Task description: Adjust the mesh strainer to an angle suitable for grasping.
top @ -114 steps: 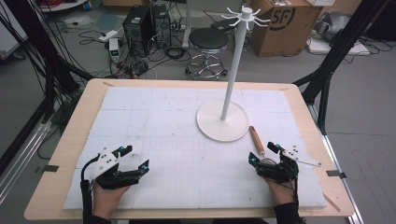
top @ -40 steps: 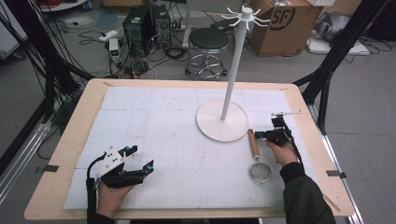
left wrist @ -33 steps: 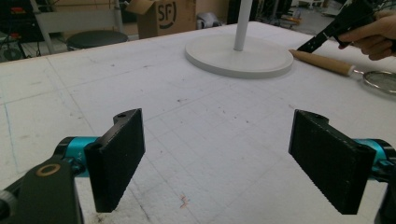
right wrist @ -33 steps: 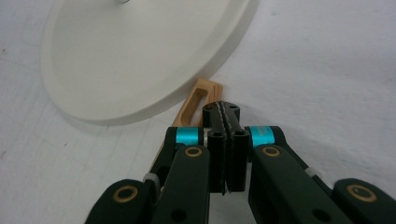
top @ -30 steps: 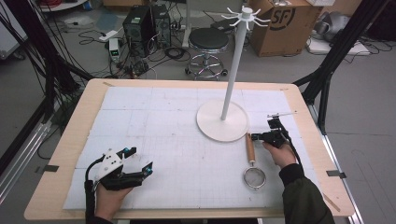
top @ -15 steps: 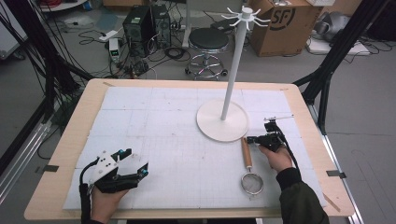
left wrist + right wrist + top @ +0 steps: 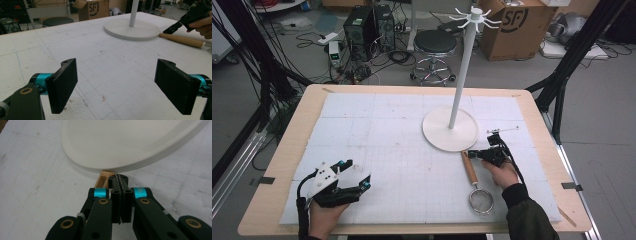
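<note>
My right gripper (image 7: 120, 180) is matt black plastic with glossy turquoise metal collars and brass-coloured rivets; my left gripper (image 7: 120, 87) carries the same black jaws, their pads finely ribbed and dull. The long-handled strainer (image 7: 477, 184) has a smooth pale wooden handle and a shiny wire-mesh metal bowl. The white round-based hanging stand (image 7: 451, 127) looks like smooth, satin-finished plastic or painted metal. The white gridded table mat (image 7: 387, 135) is rough, matt and scuffed, on a light wooden tabletop (image 7: 287, 150).
</note>
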{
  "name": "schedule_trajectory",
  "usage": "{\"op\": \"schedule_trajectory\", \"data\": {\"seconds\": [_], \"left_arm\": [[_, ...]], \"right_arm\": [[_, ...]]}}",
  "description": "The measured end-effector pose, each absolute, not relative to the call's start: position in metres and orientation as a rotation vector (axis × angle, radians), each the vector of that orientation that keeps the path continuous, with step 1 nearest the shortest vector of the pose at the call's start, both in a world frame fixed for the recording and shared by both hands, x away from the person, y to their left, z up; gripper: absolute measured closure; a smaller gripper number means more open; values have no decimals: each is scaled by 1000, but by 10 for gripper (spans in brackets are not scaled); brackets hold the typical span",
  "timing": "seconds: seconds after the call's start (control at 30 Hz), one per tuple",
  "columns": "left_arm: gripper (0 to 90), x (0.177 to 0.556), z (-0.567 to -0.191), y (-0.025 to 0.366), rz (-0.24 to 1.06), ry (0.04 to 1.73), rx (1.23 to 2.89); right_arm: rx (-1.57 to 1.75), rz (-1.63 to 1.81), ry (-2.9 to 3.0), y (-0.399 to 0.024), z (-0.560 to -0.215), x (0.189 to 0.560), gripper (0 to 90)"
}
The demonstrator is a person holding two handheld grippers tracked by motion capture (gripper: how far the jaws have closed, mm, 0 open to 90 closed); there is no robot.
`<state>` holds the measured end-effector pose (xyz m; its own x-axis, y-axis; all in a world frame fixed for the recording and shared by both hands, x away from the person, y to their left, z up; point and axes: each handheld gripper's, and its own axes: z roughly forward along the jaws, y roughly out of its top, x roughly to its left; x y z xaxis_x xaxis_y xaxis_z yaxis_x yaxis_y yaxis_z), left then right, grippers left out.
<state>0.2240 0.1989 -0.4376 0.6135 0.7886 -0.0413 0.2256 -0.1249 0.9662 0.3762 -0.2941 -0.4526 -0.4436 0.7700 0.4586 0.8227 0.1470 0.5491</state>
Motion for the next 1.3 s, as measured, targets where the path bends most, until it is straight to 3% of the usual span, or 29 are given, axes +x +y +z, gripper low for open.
{"op": "schedule_trajectory", "data": {"seconds": [1.3], "left_arm": [[192, 228, -439, 196, 596, 840, 1679]], "right_arm": [[-1330, -1121, -2417, -241, -451, 368, 897]]}}
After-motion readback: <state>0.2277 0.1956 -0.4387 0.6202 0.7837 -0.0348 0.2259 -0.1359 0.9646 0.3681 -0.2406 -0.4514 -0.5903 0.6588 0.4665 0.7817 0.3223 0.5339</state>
